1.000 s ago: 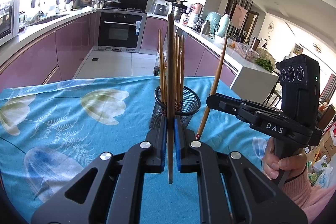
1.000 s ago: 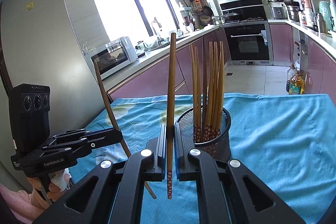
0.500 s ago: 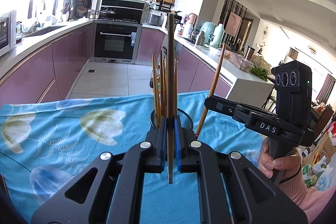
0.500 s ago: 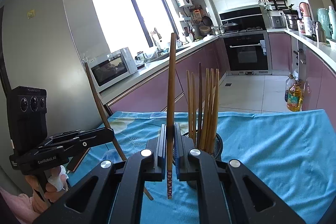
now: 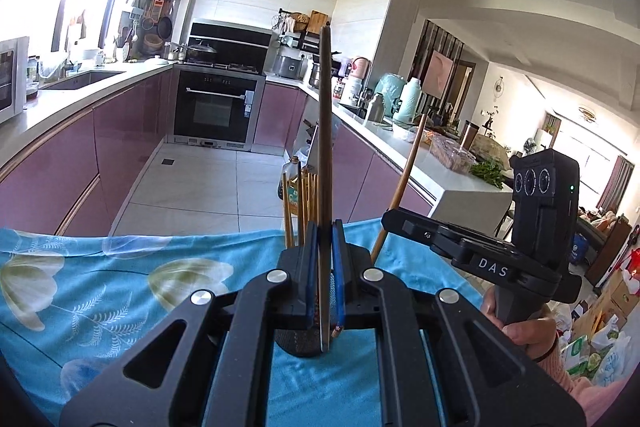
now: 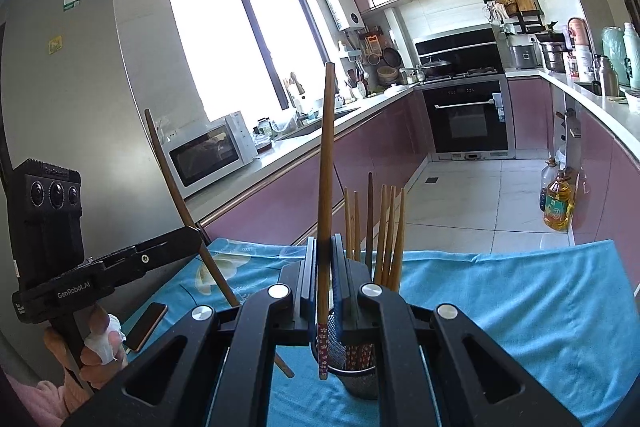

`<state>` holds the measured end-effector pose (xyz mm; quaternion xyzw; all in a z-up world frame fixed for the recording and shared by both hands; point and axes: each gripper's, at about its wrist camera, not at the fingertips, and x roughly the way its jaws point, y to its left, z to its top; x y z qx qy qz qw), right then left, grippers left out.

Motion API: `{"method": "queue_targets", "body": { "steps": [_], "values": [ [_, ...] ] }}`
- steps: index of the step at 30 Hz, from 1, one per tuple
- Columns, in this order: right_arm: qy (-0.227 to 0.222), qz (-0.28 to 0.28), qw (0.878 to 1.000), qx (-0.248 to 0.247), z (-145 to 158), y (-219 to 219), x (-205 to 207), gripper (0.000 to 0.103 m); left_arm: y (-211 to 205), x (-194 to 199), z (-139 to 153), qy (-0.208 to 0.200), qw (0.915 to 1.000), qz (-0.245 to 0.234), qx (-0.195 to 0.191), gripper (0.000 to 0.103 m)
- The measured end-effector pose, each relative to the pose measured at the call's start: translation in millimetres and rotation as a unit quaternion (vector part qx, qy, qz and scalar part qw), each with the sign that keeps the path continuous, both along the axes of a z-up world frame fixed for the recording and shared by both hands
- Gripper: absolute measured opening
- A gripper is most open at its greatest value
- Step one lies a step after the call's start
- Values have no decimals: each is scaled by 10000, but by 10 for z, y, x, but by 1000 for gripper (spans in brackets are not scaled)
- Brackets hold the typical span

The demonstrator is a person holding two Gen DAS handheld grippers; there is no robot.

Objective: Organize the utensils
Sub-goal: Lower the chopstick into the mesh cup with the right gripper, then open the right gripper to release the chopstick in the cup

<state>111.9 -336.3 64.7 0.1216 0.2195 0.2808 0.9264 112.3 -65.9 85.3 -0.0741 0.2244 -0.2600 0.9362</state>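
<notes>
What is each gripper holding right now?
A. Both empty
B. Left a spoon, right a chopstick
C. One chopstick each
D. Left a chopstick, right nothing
C: the left gripper clamps a dark chopstick upright, and the right gripper clamps a floral-ended chopstick, both near the mesh holder.

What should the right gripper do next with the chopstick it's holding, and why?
Probably lower it. The right gripper is shut on an upright chopstick, whose patterned tip appears to hang at the rim of the mesh holder, where other chopsticks stand. Easing it down before opening should land it inside.
</notes>
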Motion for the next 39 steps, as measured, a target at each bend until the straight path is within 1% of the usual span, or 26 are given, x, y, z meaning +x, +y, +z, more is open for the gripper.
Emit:
{"method": "queue_targets", "body": {
  "steps": [5,9,13,17,20,24,30,39],
  "values": [
    [-50,-69,10000,29,42,-25,51,6,-74,107,63,-67,10000,19,-40,8],
    [-96,-195,9998,-49,62,-15,122,6,-130,156,51,-85,9999,50,-29,8],
    [-32,-239,9997,-96,23,-5,204,6,-214,220,-11,-48,9999,80,119,8],
    [131,-219,9995,-185,-96,40,278,6,-302,291,-150,109,9995,33,296,8],
    [273,-190,9991,-272,-207,78,315,6,-389,338,-269,200,9984,35,521,8],
    [485,-131,9979,-411,-355,138,353,6,-479,429,-451,425,9962,-43,757,8],
    [713,-85,9960,-540,-495,176,386,6,-523,556,-678,626,9930,-139,988,8],
    [800,-102,9949,-606,-527,232,408,6,-542,716,-810,701,9922,-86,1026,8]
  ]
}}
